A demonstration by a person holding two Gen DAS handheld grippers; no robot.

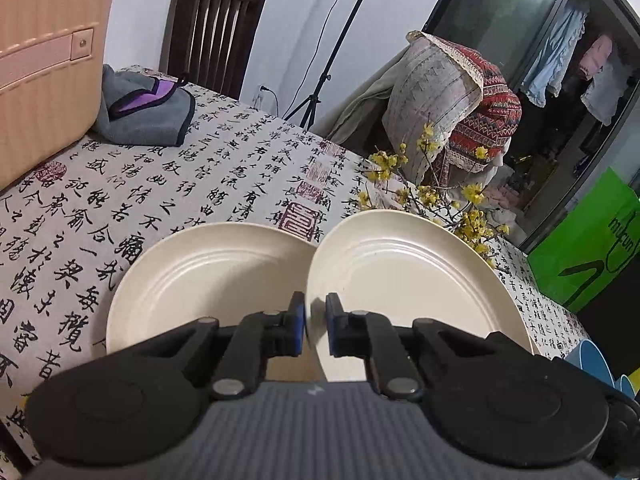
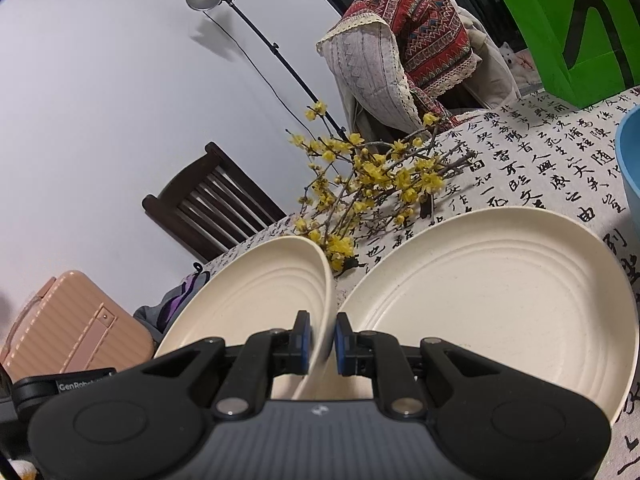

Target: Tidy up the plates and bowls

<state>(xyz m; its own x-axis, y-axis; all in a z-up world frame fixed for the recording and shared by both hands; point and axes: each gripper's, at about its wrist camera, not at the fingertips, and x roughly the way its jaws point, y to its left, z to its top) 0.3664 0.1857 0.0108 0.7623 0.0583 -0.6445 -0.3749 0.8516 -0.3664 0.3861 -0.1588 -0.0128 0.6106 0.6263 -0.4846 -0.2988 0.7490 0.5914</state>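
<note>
Two cream plates are in both views. In the left wrist view my left gripper [image 1: 316, 324] is shut on the near rim of the right-hand cream plate [image 1: 412, 276], which overlaps the edge of the other cream plate [image 1: 200, 280] to its left. In the right wrist view my right gripper [image 2: 322, 342] is shut on the near rim of the left-hand cream plate [image 2: 256, 308], tilted up off the table. The other cream plate [image 2: 492, 300] is to its right.
The table has a calligraphy-print cloth [image 1: 120, 200]. A yellow flower branch [image 2: 372, 184] lies behind the plates. A blue bowl [image 2: 630, 168] is at the right, a green bag [image 2: 568, 20] beyond it. A pink case [image 1: 44, 60] and grey cloth [image 1: 148, 112] sit far left.
</note>
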